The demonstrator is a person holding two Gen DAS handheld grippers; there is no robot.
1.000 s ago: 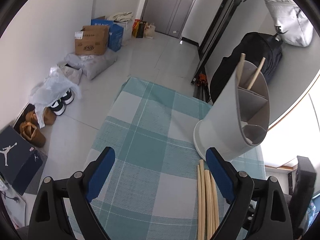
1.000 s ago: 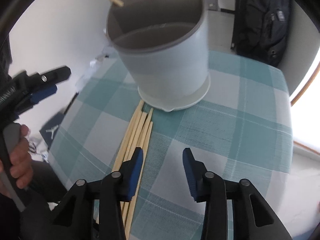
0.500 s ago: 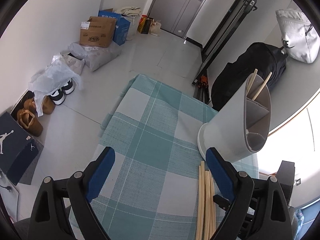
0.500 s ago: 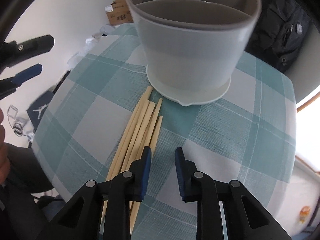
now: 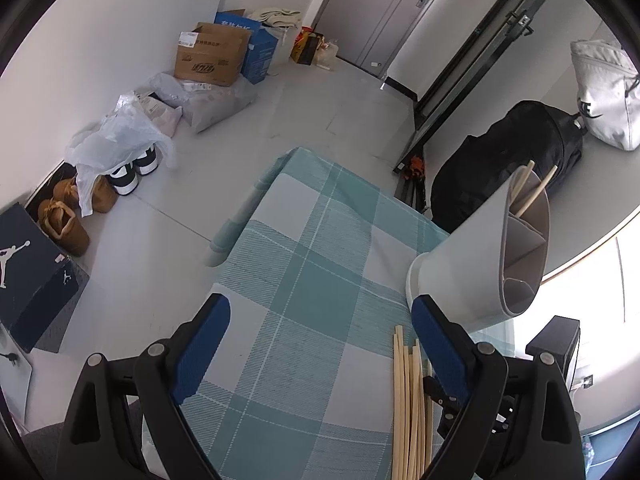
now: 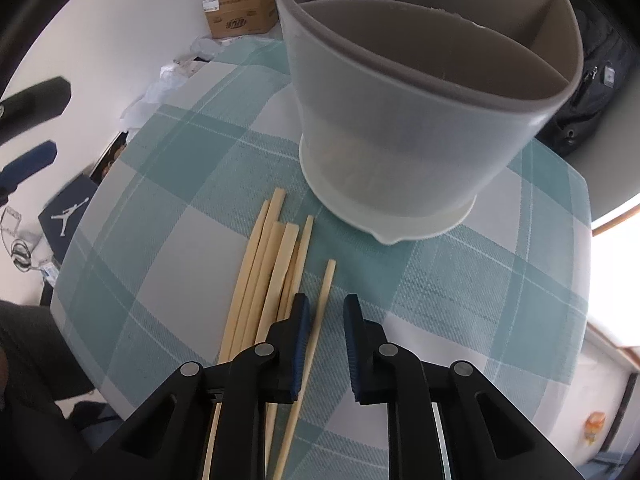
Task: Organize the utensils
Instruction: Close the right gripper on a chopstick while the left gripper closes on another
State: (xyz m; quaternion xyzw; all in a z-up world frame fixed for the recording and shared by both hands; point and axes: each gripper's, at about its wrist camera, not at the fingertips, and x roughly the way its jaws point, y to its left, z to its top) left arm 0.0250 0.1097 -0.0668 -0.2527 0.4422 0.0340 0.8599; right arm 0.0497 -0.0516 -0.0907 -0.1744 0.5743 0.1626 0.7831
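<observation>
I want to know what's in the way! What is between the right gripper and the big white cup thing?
In the right wrist view, pale wooden chopsticks lie on the teal checked tablecloth between the right gripper and the white divided utensil holder.

Ahead of my right gripper (image 6: pixel 323 322) the holder (image 6: pixel 404 120) blocks the way; bundled chopsticks (image 6: pixel 264 276) crowd its left side, open cloth (image 6: pixel 480 280) lies right. My left gripper (image 5: pixel 320 344) faces bare tablecloth, holder at right.
</observation>
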